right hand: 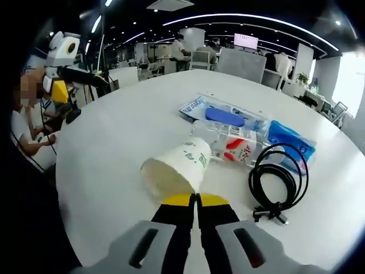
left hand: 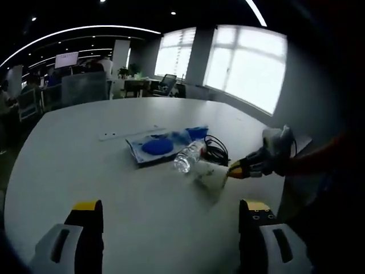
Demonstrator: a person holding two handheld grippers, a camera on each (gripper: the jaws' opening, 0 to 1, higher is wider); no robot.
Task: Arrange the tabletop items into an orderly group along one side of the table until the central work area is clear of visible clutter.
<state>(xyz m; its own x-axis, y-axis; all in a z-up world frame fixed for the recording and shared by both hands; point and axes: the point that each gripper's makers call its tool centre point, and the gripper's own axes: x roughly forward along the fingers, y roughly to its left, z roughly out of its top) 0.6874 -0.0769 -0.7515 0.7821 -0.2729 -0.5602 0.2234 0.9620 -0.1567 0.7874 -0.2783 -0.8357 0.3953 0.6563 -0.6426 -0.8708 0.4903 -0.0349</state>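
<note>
The right gripper (right hand: 197, 200) pinches the rim of the tipped white paper cup (right hand: 175, 166), likely to drag it toward the clear plastic bottle (right hand: 231, 144) at one o'clock; the left gripper (left hand: 171, 214) hangs spread and empty over the white table (left hand: 74, 165).

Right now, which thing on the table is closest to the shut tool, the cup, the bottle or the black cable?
The paper cup. It lies on its side right at the right tool's tips.
</note>
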